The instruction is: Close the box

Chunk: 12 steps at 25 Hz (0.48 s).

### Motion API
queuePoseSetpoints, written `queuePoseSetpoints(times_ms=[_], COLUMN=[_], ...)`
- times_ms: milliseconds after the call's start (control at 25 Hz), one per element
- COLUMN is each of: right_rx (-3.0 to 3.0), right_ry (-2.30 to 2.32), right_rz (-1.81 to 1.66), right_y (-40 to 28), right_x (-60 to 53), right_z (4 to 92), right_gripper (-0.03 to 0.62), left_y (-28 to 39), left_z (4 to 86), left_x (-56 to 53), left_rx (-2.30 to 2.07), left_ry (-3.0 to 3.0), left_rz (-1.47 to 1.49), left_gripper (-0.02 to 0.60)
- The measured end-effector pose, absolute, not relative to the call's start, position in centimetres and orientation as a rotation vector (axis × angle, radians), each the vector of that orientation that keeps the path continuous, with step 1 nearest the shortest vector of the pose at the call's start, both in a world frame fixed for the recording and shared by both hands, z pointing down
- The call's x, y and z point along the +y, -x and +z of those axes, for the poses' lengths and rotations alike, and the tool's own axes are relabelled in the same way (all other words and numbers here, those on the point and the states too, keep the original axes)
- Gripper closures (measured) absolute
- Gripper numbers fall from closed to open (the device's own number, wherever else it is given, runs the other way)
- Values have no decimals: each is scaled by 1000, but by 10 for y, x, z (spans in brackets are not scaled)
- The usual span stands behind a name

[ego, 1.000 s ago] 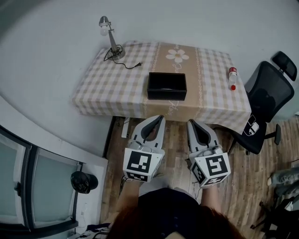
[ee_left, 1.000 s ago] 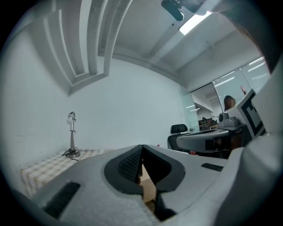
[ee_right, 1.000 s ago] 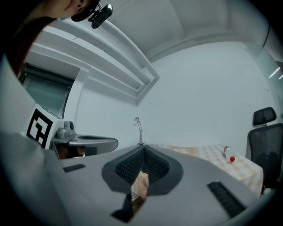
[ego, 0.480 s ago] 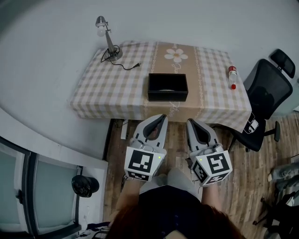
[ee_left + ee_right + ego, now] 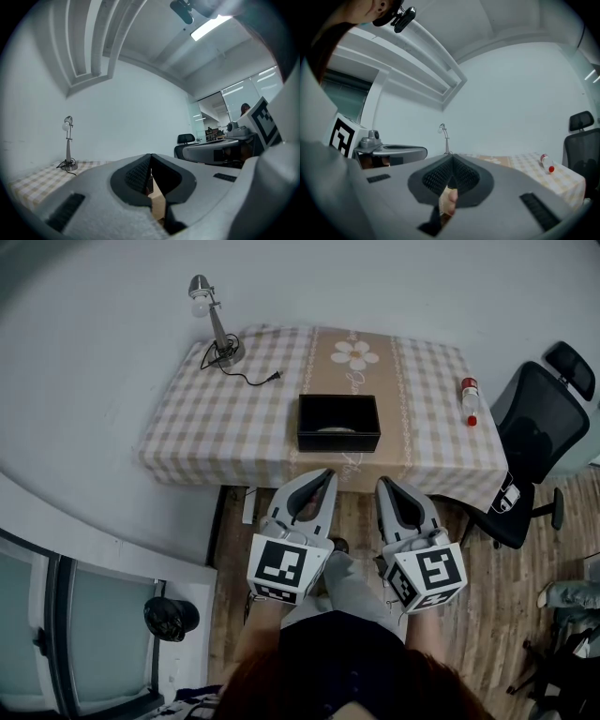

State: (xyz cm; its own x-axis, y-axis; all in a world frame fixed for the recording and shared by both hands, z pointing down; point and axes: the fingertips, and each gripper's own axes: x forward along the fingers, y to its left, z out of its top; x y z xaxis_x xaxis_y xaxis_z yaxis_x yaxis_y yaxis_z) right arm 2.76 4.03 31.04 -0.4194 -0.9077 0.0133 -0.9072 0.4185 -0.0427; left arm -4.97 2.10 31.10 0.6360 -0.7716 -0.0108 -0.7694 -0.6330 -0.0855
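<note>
An open black box [image 5: 338, 423] stands near the front edge of a table with a checked cloth [image 5: 206, 418]; its lid cannot be made out. Both grippers hang in front of the table, over the wooden floor and short of the box. My left gripper [image 5: 324, 474] is shut, its dark pads [image 5: 137, 174] meeting at the tip with nothing between them. My right gripper [image 5: 384, 484] is shut and empty too, its ribbed pads [image 5: 464, 176] pressed together. The jaws hide the box in both gripper views.
A desk lamp [image 5: 212, 320] with a loose cord stands at the table's back left corner. A red-capped bottle [image 5: 469, 397] lies by the right edge. A black office chair [image 5: 536, 442] stands right of the table. The person's leg [image 5: 342, 582] shows below the grippers.
The view has crept a little toward the table and a leg has stepped forward. Both grippers keep the same pose, side by side and shut.
</note>
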Motion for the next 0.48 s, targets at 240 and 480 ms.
queuePoseSetpoints(times_ms=[240, 480], right_rx=[2635, 2649], right_ry=[1674, 1649], right_rz=[-68, -81], right_y=[-30, -32], right_x=[17, -7], right_z=[312, 314], right_gripper=[577, 577], left_y=[49, 48], left_z=[314, 316], left_x=[-1, -27], left_rx=[1317, 1331], left_ry=[2766, 2765], left_rz=[-50, -68], left_gripper=[555, 555])
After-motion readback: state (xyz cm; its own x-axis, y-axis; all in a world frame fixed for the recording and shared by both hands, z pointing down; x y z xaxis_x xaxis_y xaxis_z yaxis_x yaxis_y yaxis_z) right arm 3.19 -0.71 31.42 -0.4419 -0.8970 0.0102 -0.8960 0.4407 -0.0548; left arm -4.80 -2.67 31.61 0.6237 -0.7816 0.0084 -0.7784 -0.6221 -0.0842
